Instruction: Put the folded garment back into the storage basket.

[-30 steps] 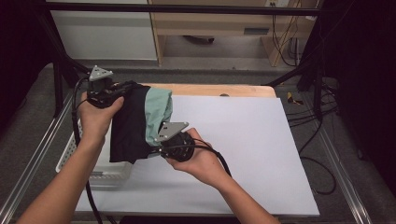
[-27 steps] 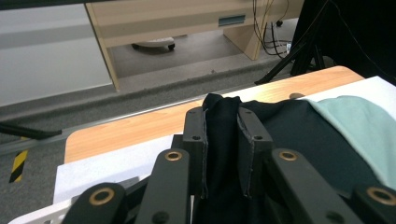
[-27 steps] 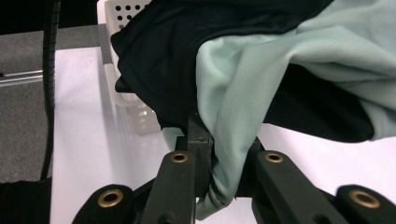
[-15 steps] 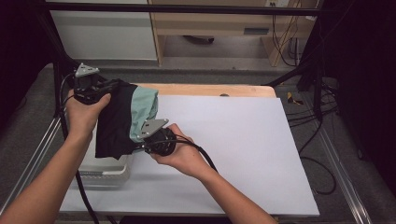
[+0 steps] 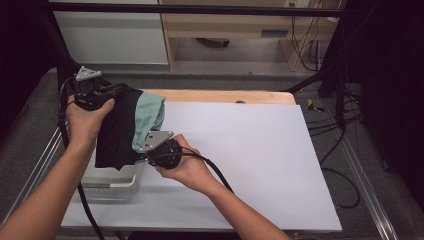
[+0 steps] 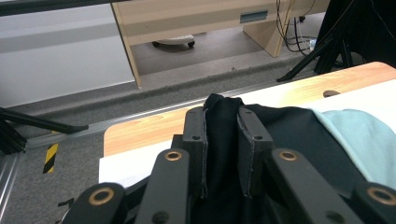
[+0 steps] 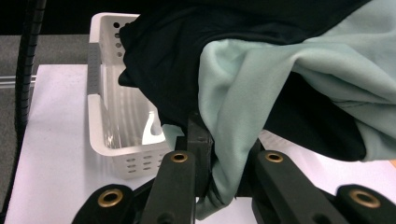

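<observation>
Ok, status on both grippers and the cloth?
Left hand-held gripper shut on black-and-mint cloth. Right hand-held gripper shut on its mint fold. Cloth held above white basket; nothing blocking.

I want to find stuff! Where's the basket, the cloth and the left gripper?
basket (image 7: 122, 161), right gripper view, its white front wall.
cloth (image 5: 118, 131), high view, its black part.
left gripper (image 6: 222, 144), left gripper view, midway between its fingertips, shut on the cloth.

A black garment (image 5: 117, 130) with a pale mint-green lining (image 5: 150, 117) is held up off the table at the left side. It hangs bunched and folded, its black fabric outermost, with the green part turned toward the right.
</observation>
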`<state>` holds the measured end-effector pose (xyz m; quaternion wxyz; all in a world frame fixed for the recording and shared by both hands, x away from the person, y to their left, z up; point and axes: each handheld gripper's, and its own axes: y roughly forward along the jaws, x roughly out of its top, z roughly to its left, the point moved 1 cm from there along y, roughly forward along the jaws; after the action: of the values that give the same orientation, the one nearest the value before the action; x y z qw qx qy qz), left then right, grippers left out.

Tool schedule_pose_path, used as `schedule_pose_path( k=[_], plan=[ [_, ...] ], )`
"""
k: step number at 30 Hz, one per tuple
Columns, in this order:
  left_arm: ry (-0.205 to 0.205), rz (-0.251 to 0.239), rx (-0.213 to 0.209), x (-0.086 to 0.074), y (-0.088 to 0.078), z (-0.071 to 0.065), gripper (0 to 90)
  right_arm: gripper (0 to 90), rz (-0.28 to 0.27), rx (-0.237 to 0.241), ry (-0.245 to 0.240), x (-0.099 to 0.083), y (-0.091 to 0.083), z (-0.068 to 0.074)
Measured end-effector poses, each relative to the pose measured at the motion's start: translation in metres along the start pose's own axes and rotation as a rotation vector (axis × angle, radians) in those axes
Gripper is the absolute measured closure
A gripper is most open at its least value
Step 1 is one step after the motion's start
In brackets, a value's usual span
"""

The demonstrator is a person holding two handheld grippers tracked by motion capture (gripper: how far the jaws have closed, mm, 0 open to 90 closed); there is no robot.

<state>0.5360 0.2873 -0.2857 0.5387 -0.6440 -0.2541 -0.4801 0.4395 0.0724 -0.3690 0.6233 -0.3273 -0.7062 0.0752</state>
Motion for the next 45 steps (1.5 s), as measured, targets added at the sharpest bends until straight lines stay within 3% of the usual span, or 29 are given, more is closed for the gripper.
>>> schedule_pose_path(
  k=[6,14,30,45],
  plan=[
    [-0.006,0.008,-0.001,-0.004,0.002,0.005,75.6,82.0,-0.005,0.012,0.003,0.0,0.004,0.001],
    [-0.008,0.015,-0.002,-0.009,0.003,0.012,75.4,81.9,-0.04,0.068,0.054,-0.001,0.011,-0.001],
    [-0.02,0.038,0.02,-0.022,0.004,0.028,75.4,81.9,-0.022,0.077,0.058,0.0,0.029,0.003],
    [-0.023,0.038,0.035,-0.023,-0.002,0.036,75.4,81.8,-0.028,0.088,0.058,0.007,0.038,0.007]
  ],
)
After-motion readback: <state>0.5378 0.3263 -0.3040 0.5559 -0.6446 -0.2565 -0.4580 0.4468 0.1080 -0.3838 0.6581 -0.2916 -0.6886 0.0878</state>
